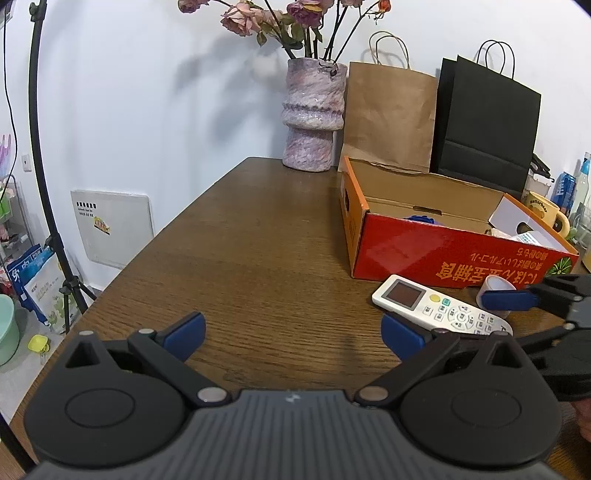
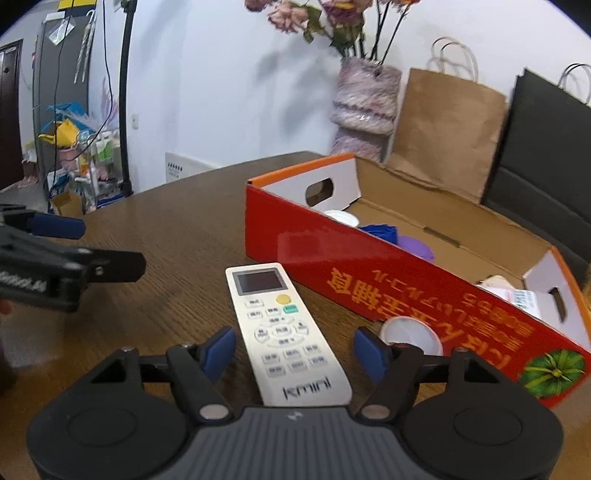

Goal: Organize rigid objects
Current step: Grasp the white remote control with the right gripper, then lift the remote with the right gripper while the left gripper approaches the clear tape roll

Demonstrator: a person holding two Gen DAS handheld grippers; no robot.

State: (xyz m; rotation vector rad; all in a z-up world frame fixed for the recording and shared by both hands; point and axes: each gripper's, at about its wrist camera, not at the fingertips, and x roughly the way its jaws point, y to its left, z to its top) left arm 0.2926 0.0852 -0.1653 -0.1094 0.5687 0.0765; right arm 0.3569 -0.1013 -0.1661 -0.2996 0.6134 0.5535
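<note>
Illumination is bright and even. The flowers (image 1: 273,18) cast soft shadows on the wall (image 1: 147,92). Fisheye distortion bends the edges; the right view shows slight motion blur.

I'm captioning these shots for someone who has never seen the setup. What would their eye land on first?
First the long red cardboard box, open-topped on the wooden table, with orange lettering along its side. Next the white remote control lying just in front of it, between the open blue-padded fingers of the right hand-held gripper. Behind, a mottled pink vase of dried roses stands beside brown and black paper bags.
</note>
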